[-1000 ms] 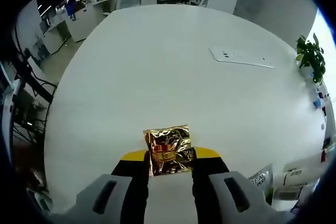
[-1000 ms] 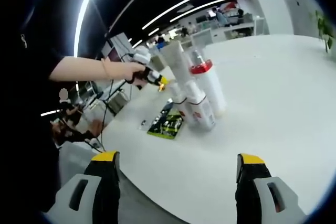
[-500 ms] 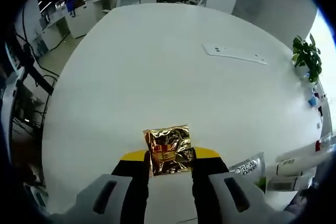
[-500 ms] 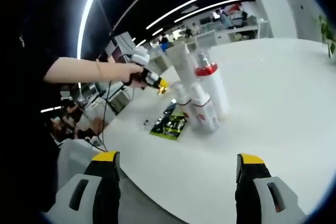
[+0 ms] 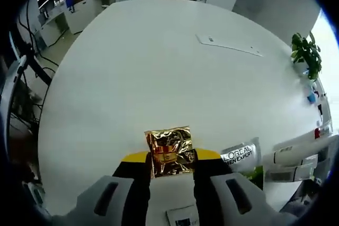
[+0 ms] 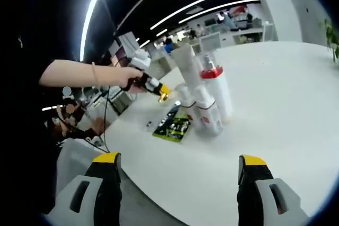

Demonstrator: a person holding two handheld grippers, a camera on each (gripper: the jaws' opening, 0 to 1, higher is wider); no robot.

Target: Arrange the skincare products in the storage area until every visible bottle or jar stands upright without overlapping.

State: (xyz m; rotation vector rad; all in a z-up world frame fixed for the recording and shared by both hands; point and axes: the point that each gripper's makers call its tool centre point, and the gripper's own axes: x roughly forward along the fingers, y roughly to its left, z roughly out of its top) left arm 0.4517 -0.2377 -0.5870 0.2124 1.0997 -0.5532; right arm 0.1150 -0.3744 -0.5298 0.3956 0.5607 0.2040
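Observation:
My left gripper [image 5: 169,157] is shut on a crinkled gold foil sachet [image 5: 169,150], held above the white table [image 5: 159,67]. Low on the right of the left gripper view lie a silver L'Oreal tube [image 5: 241,154] and white bottles [image 5: 296,154] seen from above. In the right gripper view the same group stands upright: a tall white tube [image 6: 186,66], a red-collared bottle [image 6: 217,86] and smaller white bottles [image 6: 208,114]. A person's hand holds the left gripper [image 6: 162,92] just left of them, the sachet at its tip. My right gripper [image 6: 180,165] is open and holds nothing.
A green packet [image 6: 172,127] lies flat in front of the bottles, a small item [image 6: 149,125] beside it. A flat white panel [image 5: 229,46] sits far across the table and a potted plant [image 5: 306,56] at its right edge. Office desks stand beyond.
The left gripper has carried the sachet closer to the product group; the tube and bottles now show more at the lower right of its view. The right gripper stays open and nearly still.

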